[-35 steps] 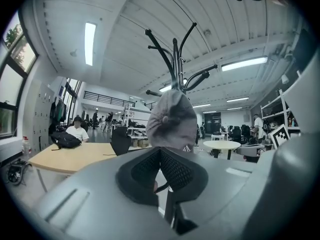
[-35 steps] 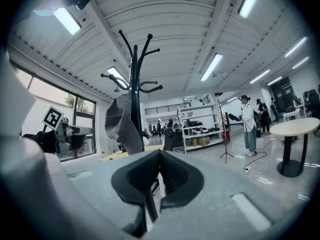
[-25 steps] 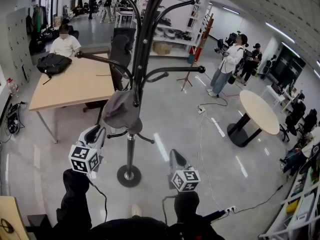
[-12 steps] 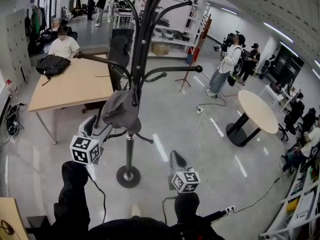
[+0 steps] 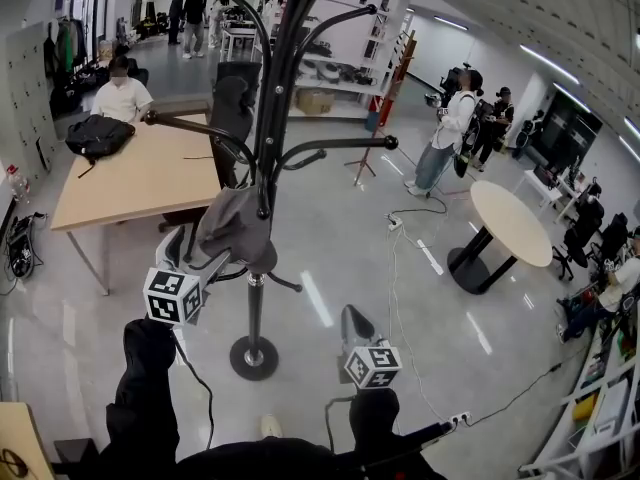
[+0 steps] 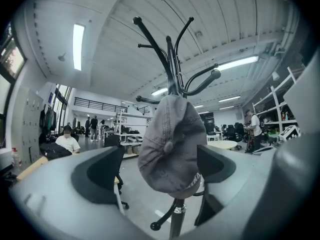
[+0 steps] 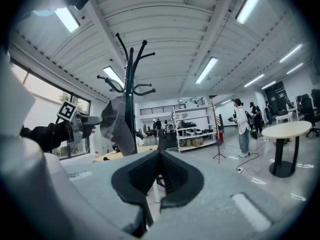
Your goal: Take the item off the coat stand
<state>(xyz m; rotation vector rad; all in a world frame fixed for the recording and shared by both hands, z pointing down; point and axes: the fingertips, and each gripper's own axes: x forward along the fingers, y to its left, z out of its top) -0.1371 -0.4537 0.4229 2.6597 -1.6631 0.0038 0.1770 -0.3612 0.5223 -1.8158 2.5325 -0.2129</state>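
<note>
Cap (image 6: 172, 146) between left hand-held gripper's (image 6: 161, 167) just-opened jaws.

Coat stand (image 5: 252, 308) top runs off head view's upper edge; cap (image 6: 172, 146) lettering half-hidden, unreadable; stand base hidden in gripper views

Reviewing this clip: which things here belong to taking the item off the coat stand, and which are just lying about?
Job in hand: grey cap, hanging on the coat stand; left gripper, whose jaws have just been opening, with the cap between them, not pinched.
Lying about: black bag on the wooden table; round table; right gripper, shut and empty.
</note>
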